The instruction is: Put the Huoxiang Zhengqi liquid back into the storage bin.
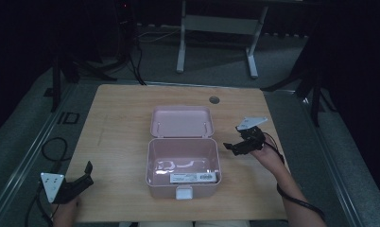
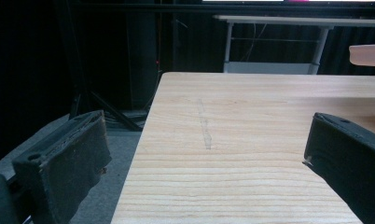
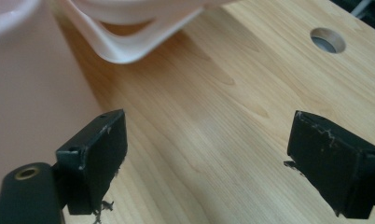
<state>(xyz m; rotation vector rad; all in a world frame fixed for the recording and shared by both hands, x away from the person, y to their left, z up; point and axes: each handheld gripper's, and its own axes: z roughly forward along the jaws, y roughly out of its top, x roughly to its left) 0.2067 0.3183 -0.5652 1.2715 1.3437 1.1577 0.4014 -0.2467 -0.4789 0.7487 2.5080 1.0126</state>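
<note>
On the table (image 1: pixel 117 118), an open pink box (image 1: pixel 182 161) sits between two gaping grippers.

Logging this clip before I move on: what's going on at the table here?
A person holds a gripper in each hand at a wooden table. A pink box sits in the middle with its lid open; a white label lies inside. The right gripper hovers just beside the box's right side, jaws open and empty. The left gripper waits at the table's near left corner, also open and empty.
</note>
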